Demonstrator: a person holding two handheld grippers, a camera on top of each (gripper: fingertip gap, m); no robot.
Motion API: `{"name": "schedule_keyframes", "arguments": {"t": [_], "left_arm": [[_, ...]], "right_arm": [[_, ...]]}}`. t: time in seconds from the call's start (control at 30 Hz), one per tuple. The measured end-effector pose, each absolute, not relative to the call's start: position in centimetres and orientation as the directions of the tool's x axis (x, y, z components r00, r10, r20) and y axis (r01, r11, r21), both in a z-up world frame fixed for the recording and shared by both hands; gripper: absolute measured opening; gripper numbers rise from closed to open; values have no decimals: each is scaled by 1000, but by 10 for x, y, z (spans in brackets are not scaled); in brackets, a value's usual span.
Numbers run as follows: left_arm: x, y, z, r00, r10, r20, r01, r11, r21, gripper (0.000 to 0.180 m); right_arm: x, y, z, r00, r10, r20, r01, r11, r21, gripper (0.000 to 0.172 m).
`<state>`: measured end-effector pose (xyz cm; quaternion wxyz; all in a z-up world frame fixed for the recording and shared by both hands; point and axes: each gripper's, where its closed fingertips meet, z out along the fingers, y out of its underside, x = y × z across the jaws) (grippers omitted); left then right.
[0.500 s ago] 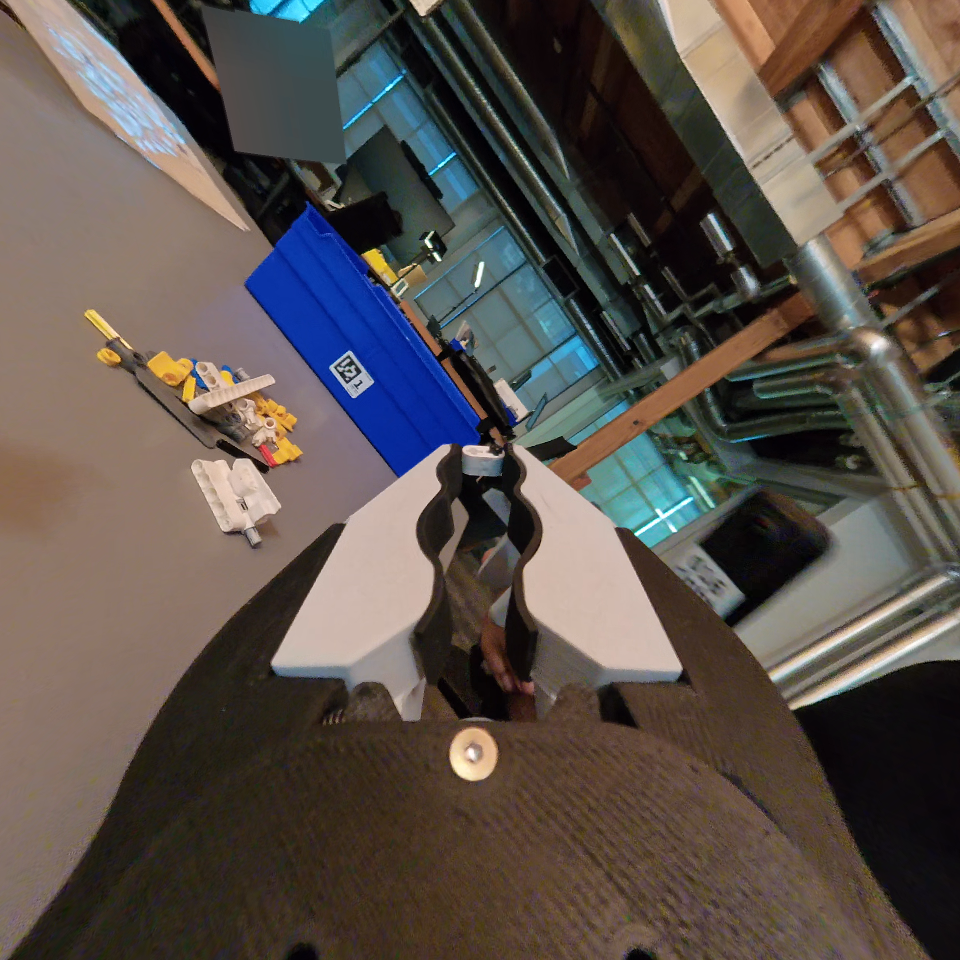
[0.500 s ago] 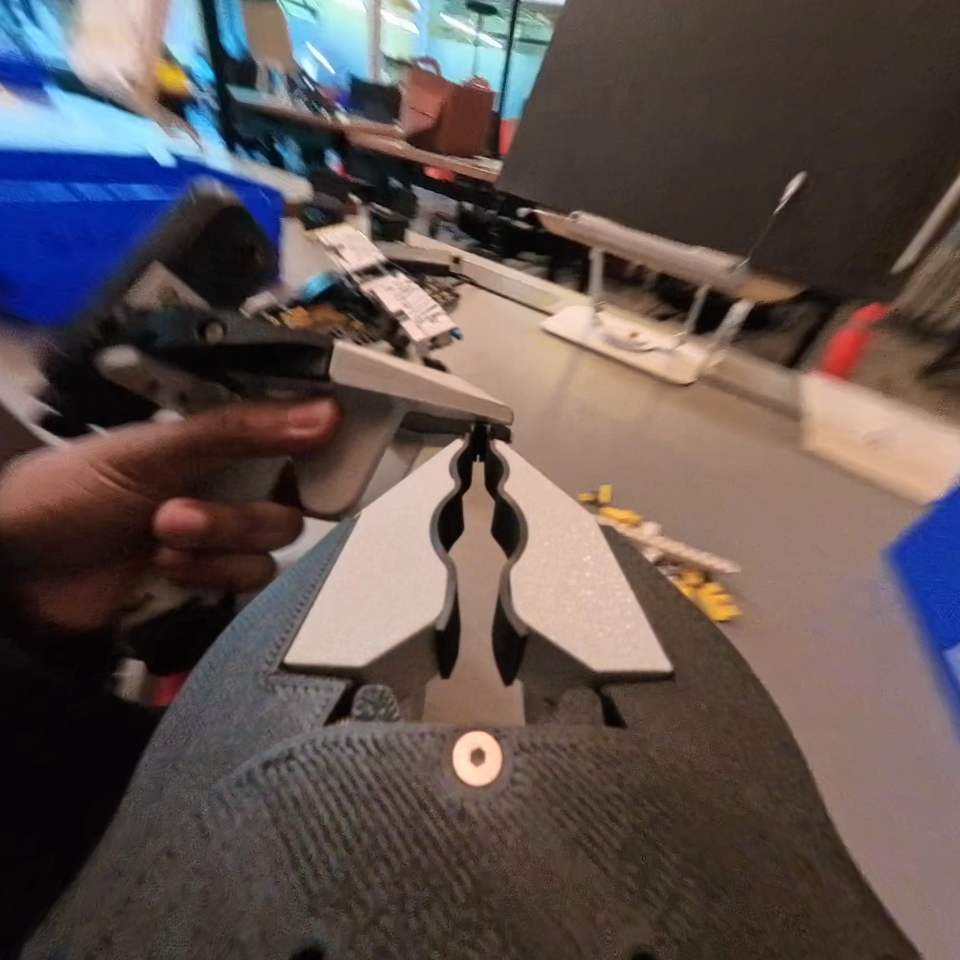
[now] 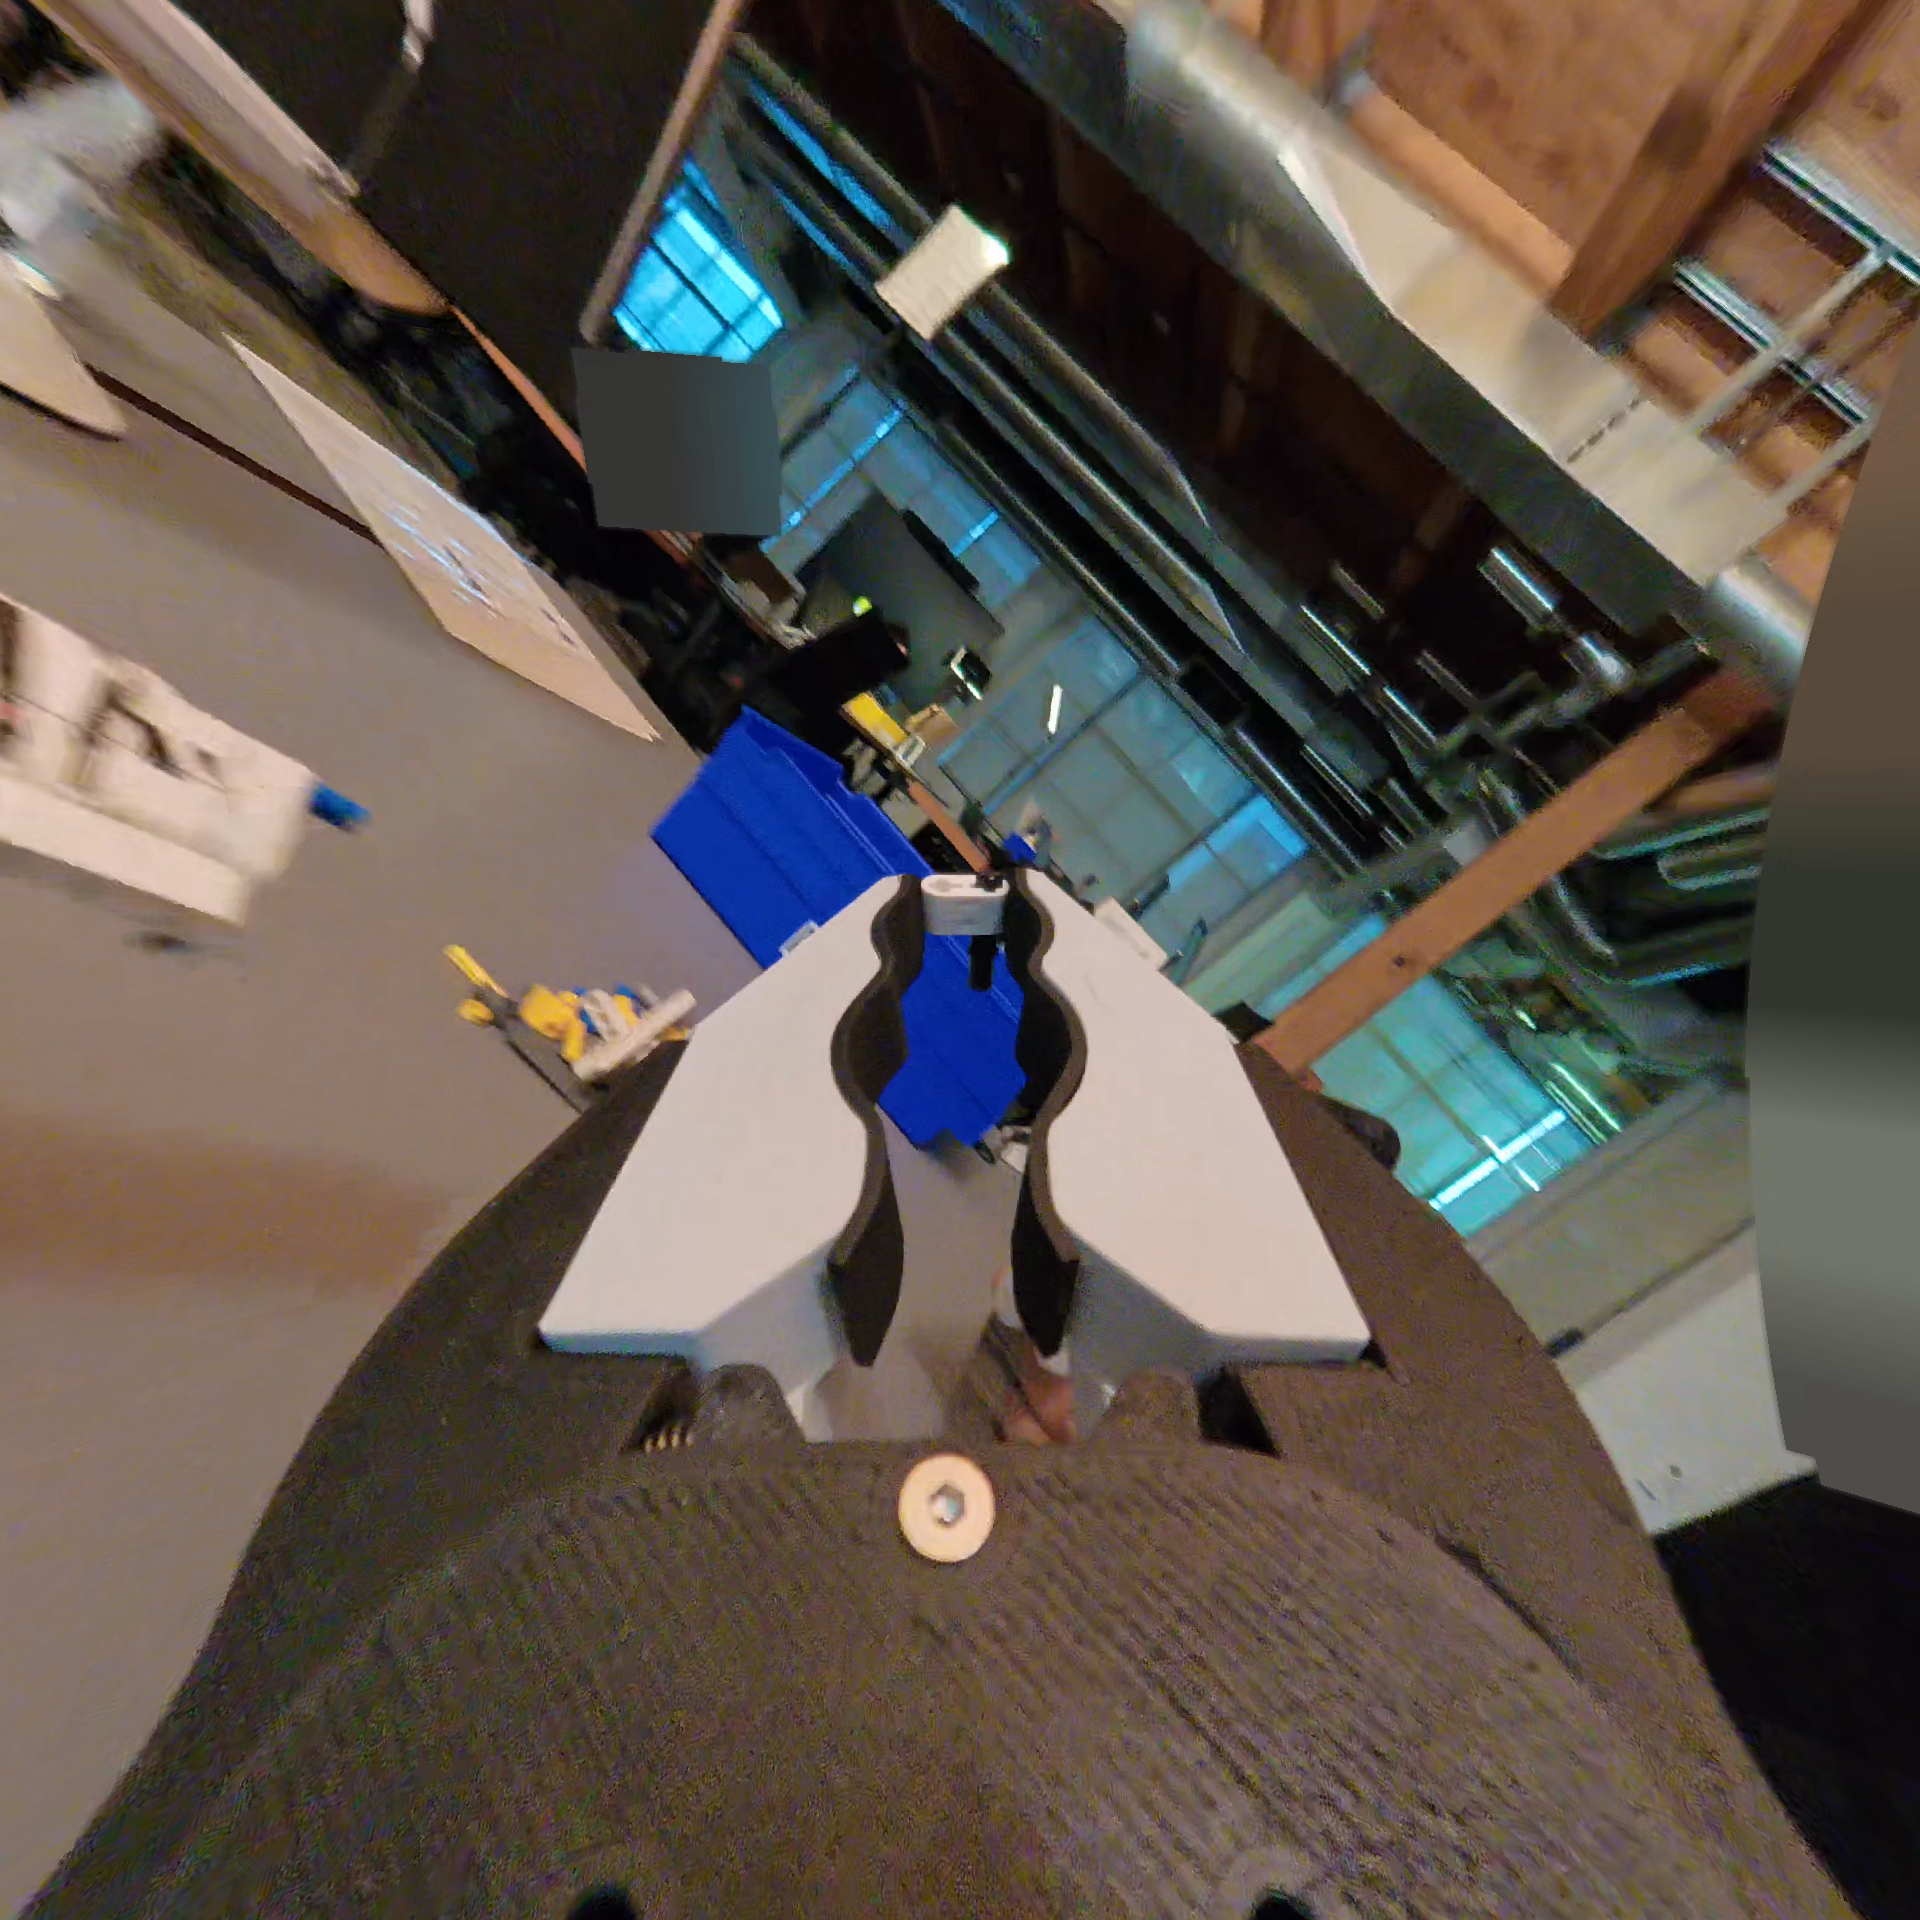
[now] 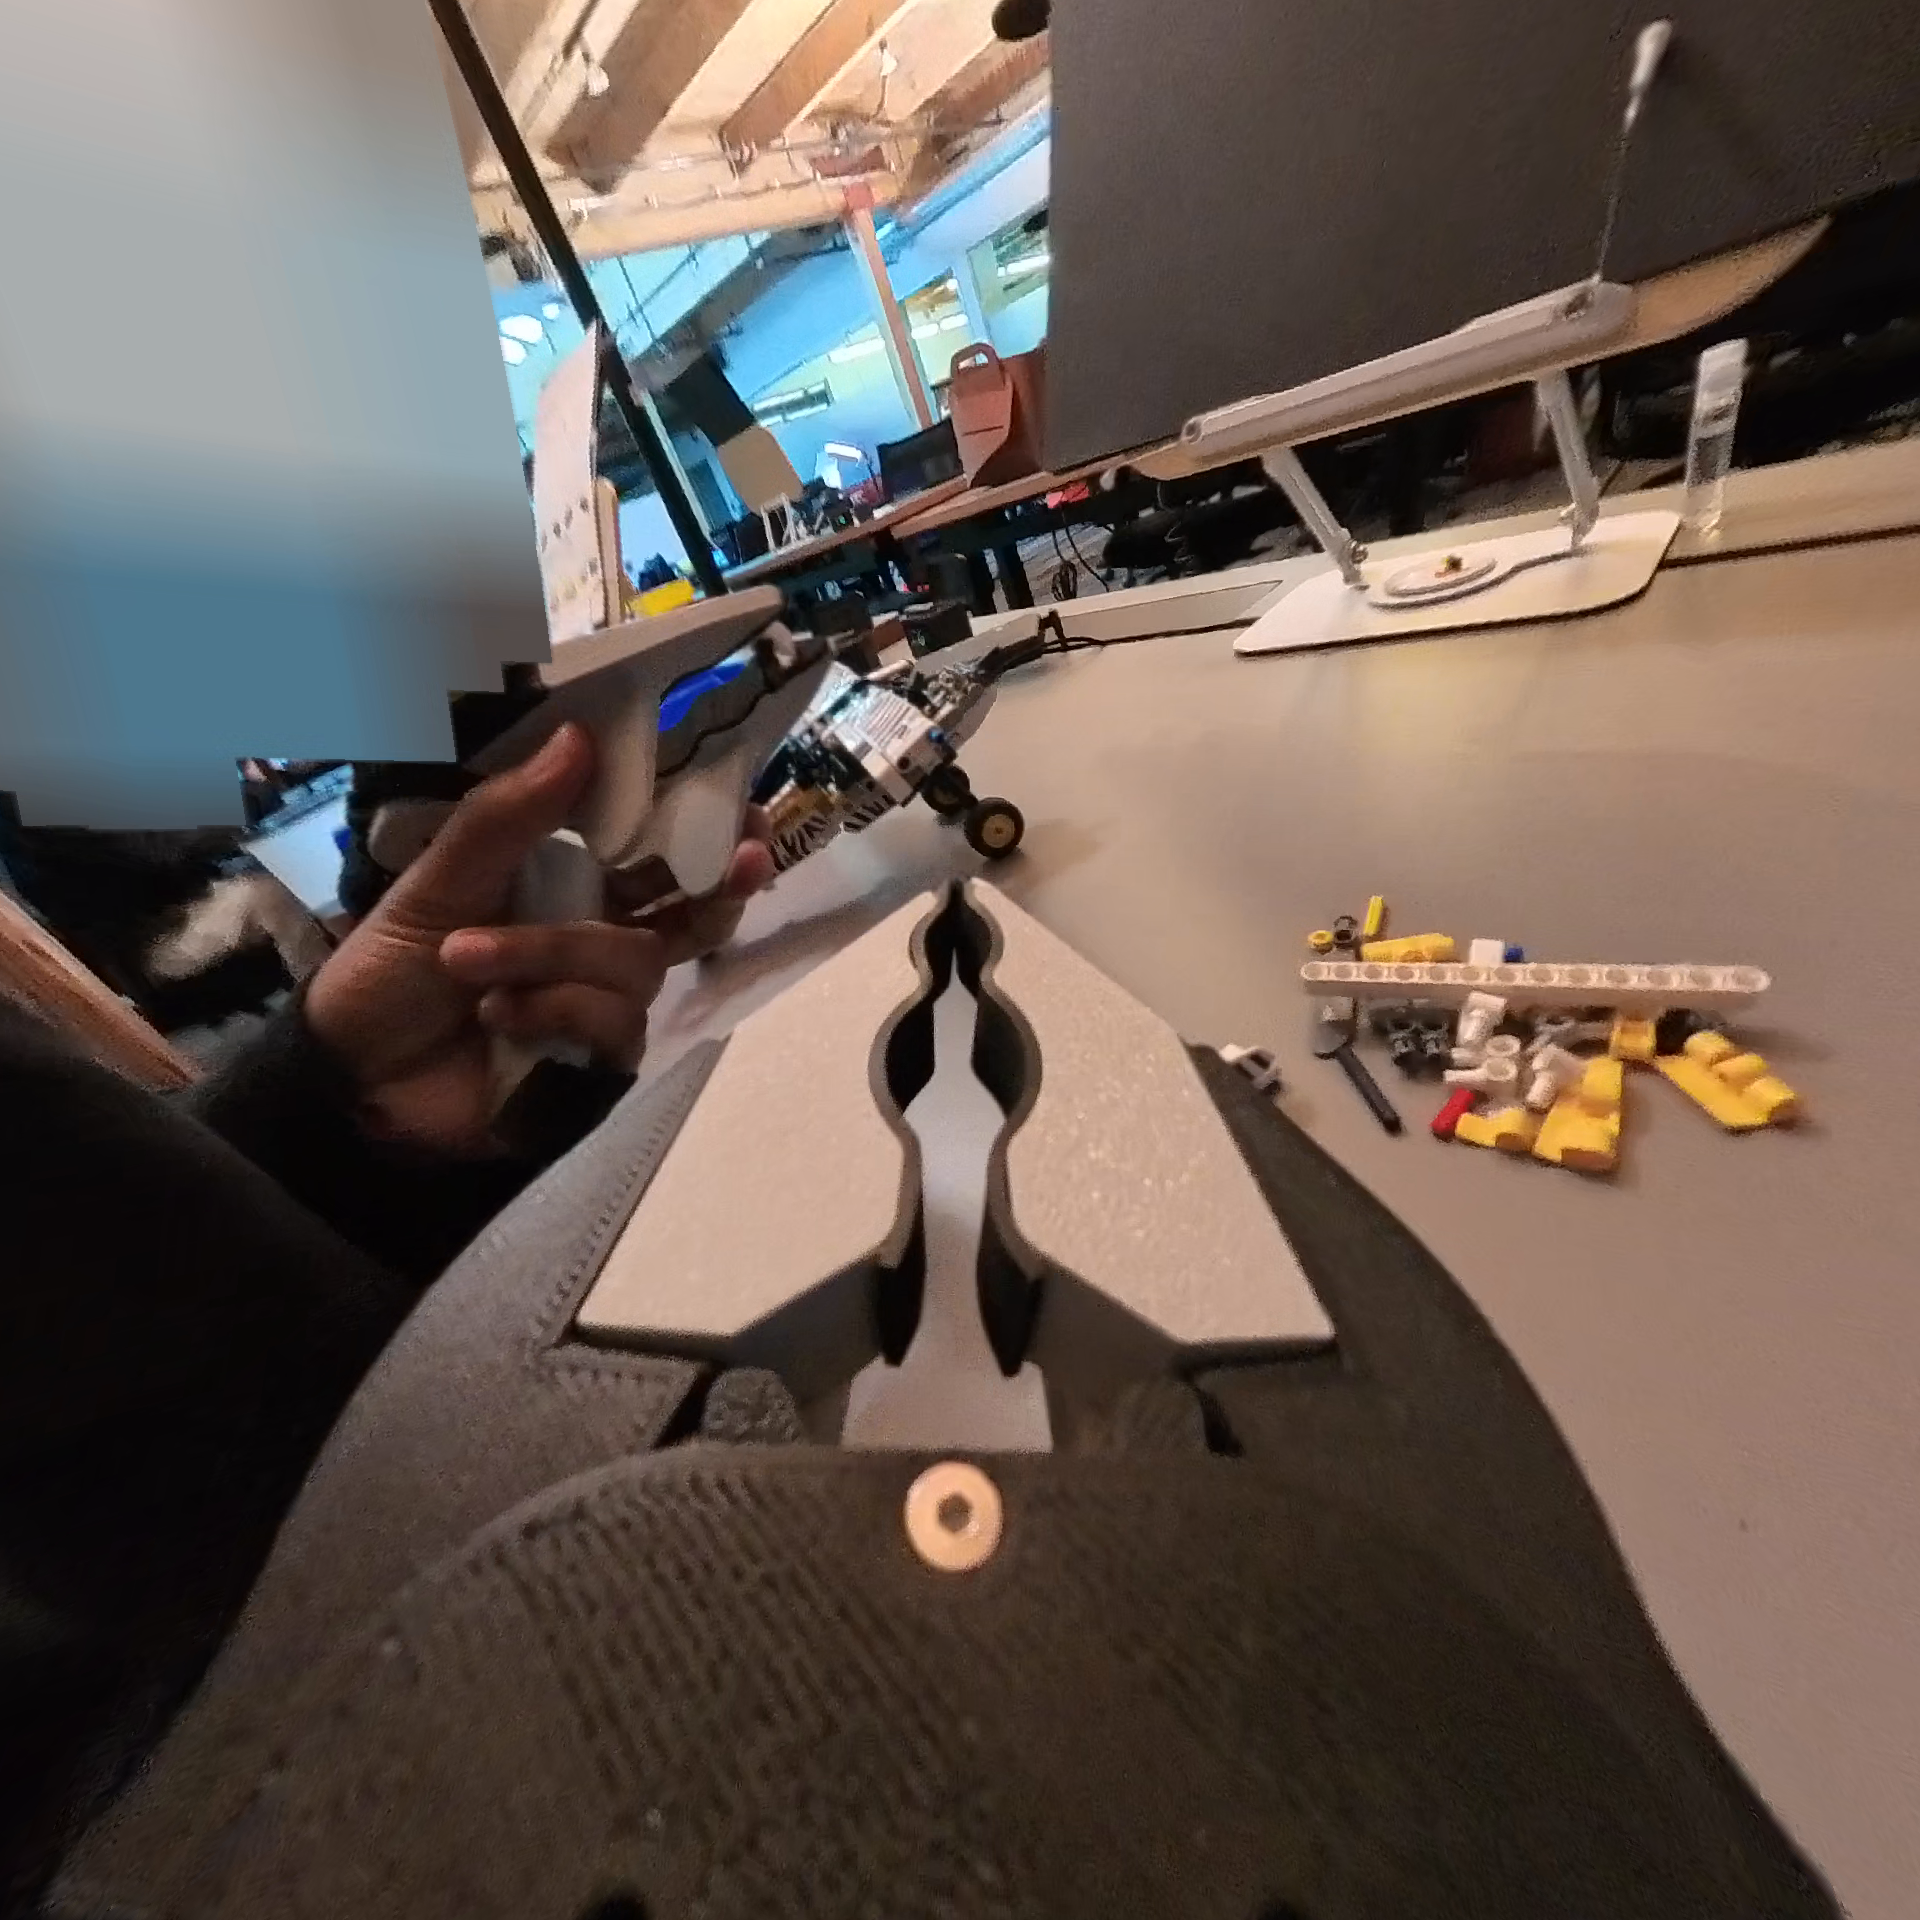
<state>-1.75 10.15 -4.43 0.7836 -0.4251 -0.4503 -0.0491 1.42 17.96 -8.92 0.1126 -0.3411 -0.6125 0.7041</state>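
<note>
A small grey connector piece [image 3: 964, 902] with a black pin sits pinched at the very tips of the left gripper [image 3: 966, 904], raised off the table [image 4: 1455, 748]. Held so shallowly, it could twist loose. The right gripper [image 4: 961, 899] is clenched, bare, near the toy vehicle [image 4: 883, 748] and the parts pile [image 4: 1538, 1039].

Left wrist cam rolled hard, tilted up toward ceiling, table slanting left. Right wrist cam low, level over table [image 4: 1351, 727]. Both catch brick pile [image 3: 582, 1023] [image 4: 1538, 1049].
</note>
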Motion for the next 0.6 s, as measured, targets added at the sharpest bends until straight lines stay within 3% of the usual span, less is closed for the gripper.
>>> {"name": "schedule_keyframes", "arguments": {"t": [0.07, 0.17, 0.23, 0.37, 0.5, 0.6], "left_arm": [[-14, 117, -52, 589, 264, 764, 507, 616, -603, 12], [-20, 121, -65, 544, 166, 822, 575, 640, -510, 13], [-18, 129, -73, 509, 103, 855, 626, 637, -450, 13], [-9, 148, -83, 420, -53, 906, 729, 615, -302, 13], [-2, 158, -82, 401, -102, 910, 756, 599, -266, 13], [1, 160, -79, 393, -132, 910, 765, 596, -244, 14]], "right_arm": [[13, 174, -90, -752, 590, -293, 221, -193, -956, 0], [16, 163, -91, -767, 622, -156, 127, -91, -988, 0], [15, 158, -90, -754, 656, -39, 47, -4, -999, 13], [13, 148, -80, -741, 663, 108, -71, 82, -994, 13], [8, 139, -88, -721, 652, 235, -116, 221, -968, 13], [8, 143, -85, -674, 669, 315, -169, 275, -946, 2]]}}
